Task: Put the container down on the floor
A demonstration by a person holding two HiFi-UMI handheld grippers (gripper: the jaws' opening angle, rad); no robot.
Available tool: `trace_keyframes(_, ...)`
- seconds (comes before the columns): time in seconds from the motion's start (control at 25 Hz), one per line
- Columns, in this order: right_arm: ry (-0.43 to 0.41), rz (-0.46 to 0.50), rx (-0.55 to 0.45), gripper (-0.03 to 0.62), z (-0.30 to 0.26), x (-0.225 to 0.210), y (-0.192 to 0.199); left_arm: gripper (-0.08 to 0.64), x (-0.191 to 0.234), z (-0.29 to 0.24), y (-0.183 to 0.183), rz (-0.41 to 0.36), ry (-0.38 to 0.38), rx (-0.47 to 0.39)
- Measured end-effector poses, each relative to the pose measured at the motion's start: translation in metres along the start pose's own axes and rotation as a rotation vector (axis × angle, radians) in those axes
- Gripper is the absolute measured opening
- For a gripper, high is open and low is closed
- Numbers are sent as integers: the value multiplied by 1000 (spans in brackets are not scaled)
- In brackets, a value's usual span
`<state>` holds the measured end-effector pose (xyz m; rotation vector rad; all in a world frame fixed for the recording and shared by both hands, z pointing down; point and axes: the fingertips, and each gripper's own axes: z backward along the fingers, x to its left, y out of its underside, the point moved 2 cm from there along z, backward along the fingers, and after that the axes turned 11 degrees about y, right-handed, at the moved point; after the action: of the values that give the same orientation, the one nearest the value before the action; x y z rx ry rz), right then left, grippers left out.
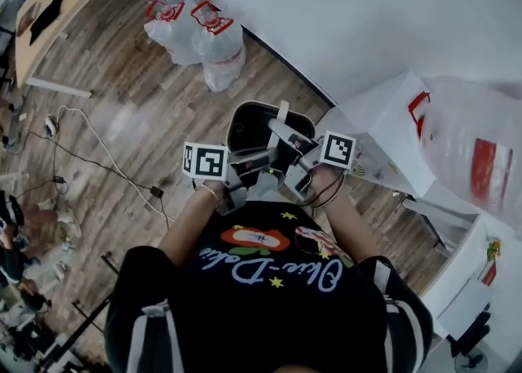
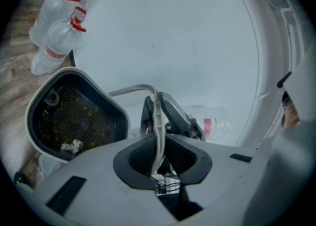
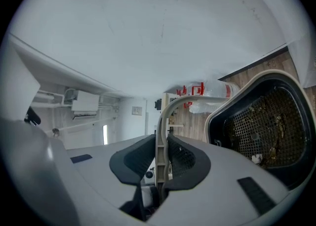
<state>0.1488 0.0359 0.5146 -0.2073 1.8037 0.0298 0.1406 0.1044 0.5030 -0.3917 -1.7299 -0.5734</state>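
Plainly the job is only partly done; the container [image 1: 238, 112], a dark bin with a pale rim and a mesh insert holding scraps of debris, hangs in front of the person above the wooden floor [image 1: 122, 110], close to the white wall, and by my reading it is not yet set down; whether its base is near the boards I cannot tell from the head view; the left gripper [image 2: 159, 158] has its ridged pads clamped on the thin pale handle [image 2: 157, 121] that arches up from the bin, with no gap showing on either side of the strip; the right gripper [image 3: 161, 158] is clenched on the same handle in the same way, and its view shows the bin's open mouth off to one side; both views show the mouth tipped toward the cameras, so the bin looks tilted and not level; clear water bottles [image 1: 196, 33] with red caps lie on the floor well beyond it; what seems left is to lower the bin until it rests flat on the boards, then let both sets of jaws go
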Motion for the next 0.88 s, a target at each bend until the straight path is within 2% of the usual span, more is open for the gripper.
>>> trace_keyframes(0.24,10,10,7,67,-2,-1,7,49,1,7,4,-1,0,-10)
trace_keyframes(0.52,24,-26,-1,67,5,-22,-40,49,17,-38,-18,48,14,-8)
trace_keyframes(0.88,63,-45,-47,67,-11,-4,-31,49,11,-14,-28,92,28,56)
